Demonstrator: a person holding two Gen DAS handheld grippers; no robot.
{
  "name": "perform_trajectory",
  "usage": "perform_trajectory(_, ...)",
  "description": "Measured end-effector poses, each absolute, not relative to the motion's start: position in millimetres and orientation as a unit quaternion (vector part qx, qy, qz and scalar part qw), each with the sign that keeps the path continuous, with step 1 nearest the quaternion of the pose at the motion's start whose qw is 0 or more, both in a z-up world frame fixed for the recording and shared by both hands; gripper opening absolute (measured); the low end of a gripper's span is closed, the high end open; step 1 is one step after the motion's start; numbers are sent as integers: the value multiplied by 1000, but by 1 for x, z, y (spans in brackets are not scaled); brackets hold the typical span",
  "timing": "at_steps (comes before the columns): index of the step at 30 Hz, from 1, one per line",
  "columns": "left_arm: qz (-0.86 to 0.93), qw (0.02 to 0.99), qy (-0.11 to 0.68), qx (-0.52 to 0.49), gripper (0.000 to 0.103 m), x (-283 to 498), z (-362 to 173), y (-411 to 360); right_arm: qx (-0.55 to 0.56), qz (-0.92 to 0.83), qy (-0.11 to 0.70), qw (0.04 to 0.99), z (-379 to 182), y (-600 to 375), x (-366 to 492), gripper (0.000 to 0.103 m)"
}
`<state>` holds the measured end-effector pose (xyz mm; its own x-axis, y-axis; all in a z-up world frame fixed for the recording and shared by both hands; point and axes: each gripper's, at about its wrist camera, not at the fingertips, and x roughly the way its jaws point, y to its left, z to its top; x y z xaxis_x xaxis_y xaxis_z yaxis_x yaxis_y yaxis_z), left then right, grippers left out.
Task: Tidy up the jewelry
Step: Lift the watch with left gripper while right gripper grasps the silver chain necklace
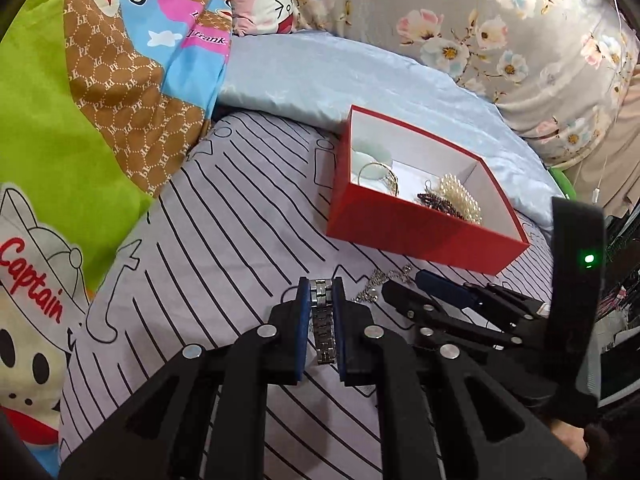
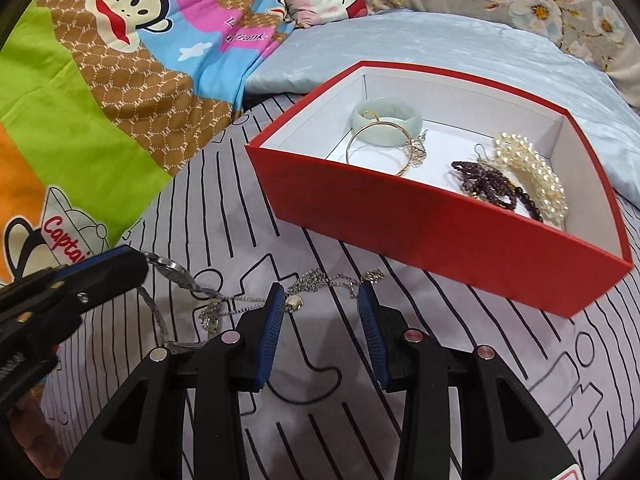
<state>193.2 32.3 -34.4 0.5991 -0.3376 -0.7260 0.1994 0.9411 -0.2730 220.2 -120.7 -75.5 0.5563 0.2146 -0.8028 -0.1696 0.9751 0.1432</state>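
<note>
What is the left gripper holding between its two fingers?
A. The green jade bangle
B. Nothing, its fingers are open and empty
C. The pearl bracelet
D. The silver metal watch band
D. The left gripper is shut on the silver metal watch band, while the pearl bracelet and green jade bangle lie inside the red box.

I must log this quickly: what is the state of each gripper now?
Left gripper: shut on the metal watch band.
Right gripper: open, holding nothing; the silver necklace lies between its fingers.
</note>
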Motion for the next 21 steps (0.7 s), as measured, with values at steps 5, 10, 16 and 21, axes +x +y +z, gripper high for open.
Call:
perform_trajectory(5,-151,892,417,-94,10,200,-29,41,9,110,463,879,-85,-110,228,20)
perform_trajectory(10,-151,895,409,-99,10,202,-20,48,10,117,461,880,-87,-108,227,4)
perform_trajectory(16,-149,898,401,-104,10,201,-12,52,9,110,458,882,-84,-108,222,0)
perform_trajectory(21,-150,899,397,-105,10,199,-7,52,28,100,437,893,-66,-124,210,0)
